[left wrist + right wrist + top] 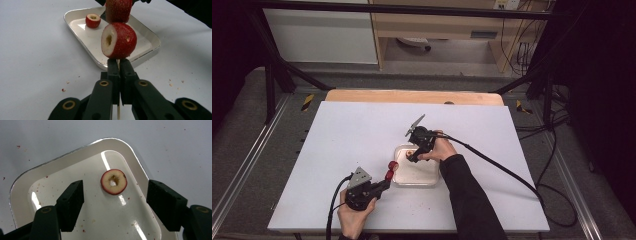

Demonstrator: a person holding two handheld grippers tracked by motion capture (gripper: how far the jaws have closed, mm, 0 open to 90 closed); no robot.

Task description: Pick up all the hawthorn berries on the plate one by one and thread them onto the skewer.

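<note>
My left gripper (pixel 383 186) is shut on a thin wooden skewer (pixel 118 113) at the tray's left edge. Two cored red fruit pieces are threaded on the skewer, a lower one (pixel 119 40) and an upper one (pixel 118 10); the high view shows them as red fruits (pixel 391 170). A white tray (pixel 418 176) sits mid-table. In it lies one more cored red fruit piece (pixel 113 181), cut face up. My right gripper (pixel 115 202) hangs open above the tray, pointing down at that piece, its pads clear of it. In the high view the right gripper (pixel 413 157) is over the tray's far left corner.
The tray (pixel 22 195) rests on a white table sheet (pixel 347 135) speckled with small red crumbs. A wooden table edge (pixel 412 96) lies at the far side. Cables trail from both grippers toward the near and right edges.
</note>
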